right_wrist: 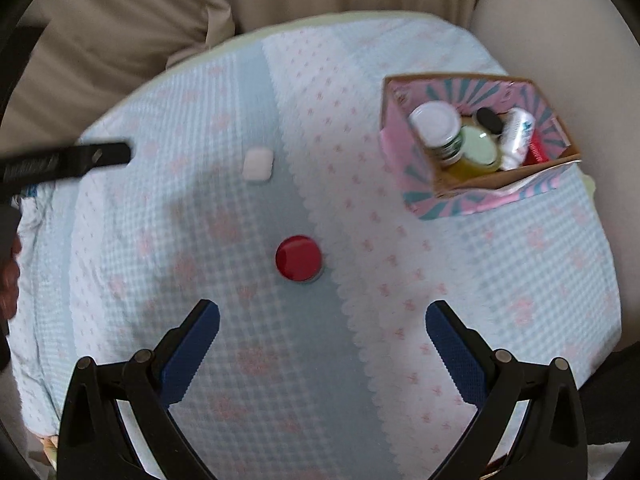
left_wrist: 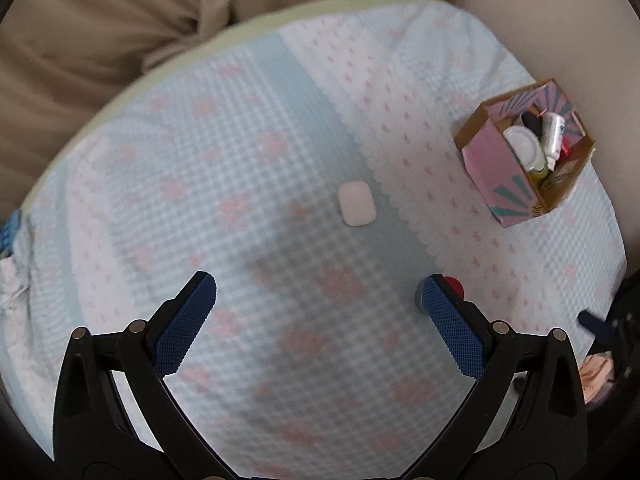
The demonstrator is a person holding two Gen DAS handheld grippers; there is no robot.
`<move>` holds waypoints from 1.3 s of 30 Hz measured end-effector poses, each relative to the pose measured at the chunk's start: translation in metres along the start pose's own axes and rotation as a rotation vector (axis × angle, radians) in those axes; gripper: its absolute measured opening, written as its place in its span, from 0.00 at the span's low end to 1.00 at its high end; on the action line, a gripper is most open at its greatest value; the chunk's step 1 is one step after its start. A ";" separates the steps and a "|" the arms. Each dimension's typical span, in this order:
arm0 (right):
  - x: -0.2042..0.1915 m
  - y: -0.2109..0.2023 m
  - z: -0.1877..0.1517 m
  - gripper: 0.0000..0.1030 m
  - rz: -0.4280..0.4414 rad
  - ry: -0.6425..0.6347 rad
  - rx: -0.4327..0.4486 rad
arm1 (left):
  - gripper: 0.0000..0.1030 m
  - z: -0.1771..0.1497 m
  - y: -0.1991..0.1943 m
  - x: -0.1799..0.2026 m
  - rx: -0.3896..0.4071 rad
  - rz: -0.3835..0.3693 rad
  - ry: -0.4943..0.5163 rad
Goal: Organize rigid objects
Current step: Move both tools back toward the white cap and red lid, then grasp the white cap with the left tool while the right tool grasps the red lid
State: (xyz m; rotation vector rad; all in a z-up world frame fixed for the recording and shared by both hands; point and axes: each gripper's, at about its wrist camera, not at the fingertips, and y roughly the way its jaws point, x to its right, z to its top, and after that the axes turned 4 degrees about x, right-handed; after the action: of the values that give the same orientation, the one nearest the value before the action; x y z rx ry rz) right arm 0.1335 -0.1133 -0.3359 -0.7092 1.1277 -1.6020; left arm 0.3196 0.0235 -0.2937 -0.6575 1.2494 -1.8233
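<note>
A pink and teal cardboard box [left_wrist: 490, 168] [right_wrist: 420, 196] stands at the right of the cloth-covered surface and holds several small jars and a tube. A white rounded case [left_wrist: 356, 204] [right_wrist: 259, 165] lies on the cloth near the middle. A small jar with a red lid [right_wrist: 298, 258] lies ahead of my right gripper [right_wrist: 322, 320], which is open and empty above the cloth. In the left wrist view the red lid [left_wrist: 454, 286] peeks out behind the right finger. My left gripper [left_wrist: 316, 296] is open and empty, short of the white case.
A blue and white checked cloth [left_wrist: 240, 160] [right_wrist: 200, 240] with pink bows covers the round surface. Beige fabric [left_wrist: 100, 32] lies beyond its far edge. The left gripper's black finger [right_wrist: 92, 158] shows at the left of the right wrist view.
</note>
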 end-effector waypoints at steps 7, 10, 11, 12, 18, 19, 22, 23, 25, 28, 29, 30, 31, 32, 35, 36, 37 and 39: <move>-0.014 0.063 0.003 0.99 -0.010 -0.017 -0.001 | 0.97 0.026 0.094 0.015 -0.077 -0.016 0.003; -0.018 0.091 -0.001 0.93 -0.020 -0.063 0.032 | 0.92 0.031 0.131 0.018 -0.095 -0.020 -0.003; -0.019 0.101 -0.002 0.92 -0.018 -0.064 0.032 | 0.91 0.031 0.145 0.018 -0.106 -0.023 -0.012; -0.019 0.111 -0.004 0.90 -0.014 -0.060 0.032 | 0.91 0.032 0.154 0.017 -0.115 -0.027 -0.021; -0.022 0.148 -0.006 0.84 0.012 -0.081 0.029 | 0.83 0.033 0.196 0.018 -0.162 -0.043 -0.084; -0.022 0.151 -0.006 0.83 0.013 -0.085 0.028 | 0.82 0.032 0.200 0.019 -0.162 -0.043 -0.079; -0.023 0.160 -0.004 0.73 0.021 -0.093 0.021 | 0.79 0.032 0.208 0.023 -0.172 -0.032 -0.081; -0.023 0.162 -0.003 0.73 0.021 -0.097 0.015 | 0.79 0.033 0.209 0.026 -0.171 -0.026 -0.077; -0.024 0.166 -0.002 0.72 0.020 -0.105 0.006 | 0.77 0.033 0.210 0.030 -0.166 -0.024 -0.070; -0.026 0.170 -0.001 0.64 0.020 -0.131 0.000 | 0.65 0.036 0.213 0.039 -0.166 -0.005 -0.049; -0.027 0.171 -0.001 0.61 0.021 -0.142 -0.006 | 0.63 0.037 0.213 0.041 -0.163 0.000 -0.046; -0.028 0.173 -0.001 0.54 0.022 -0.150 -0.011 | 0.56 0.037 0.212 0.043 -0.159 0.000 -0.046; -0.029 0.175 -0.002 0.50 0.020 -0.159 -0.021 | 0.50 0.037 0.210 0.044 -0.155 -0.002 -0.045; -0.030 0.176 -0.003 0.50 0.016 -0.167 -0.025 | 0.46 0.036 0.208 0.046 -0.150 0.002 -0.039; -0.030 0.174 -0.003 0.49 0.022 -0.170 -0.023 | 0.40 0.034 0.203 0.046 -0.143 0.004 -0.034; -0.029 0.174 -0.003 0.49 0.024 -0.170 -0.024 | 0.40 0.033 0.202 0.046 -0.143 -0.001 -0.040; -0.028 0.173 -0.003 0.49 0.027 -0.168 -0.026 | 0.40 0.033 0.201 0.044 -0.141 -0.005 -0.044; -0.027 0.171 -0.004 0.49 0.033 -0.166 -0.027 | 0.40 0.033 0.199 0.044 -0.139 -0.008 -0.047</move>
State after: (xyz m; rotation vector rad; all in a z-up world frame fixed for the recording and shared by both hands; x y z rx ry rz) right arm 0.2065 -0.0960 -0.4916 -0.8217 1.0361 -1.4734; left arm 0.3867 -0.0664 -0.4666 -0.7782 1.3526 -1.7283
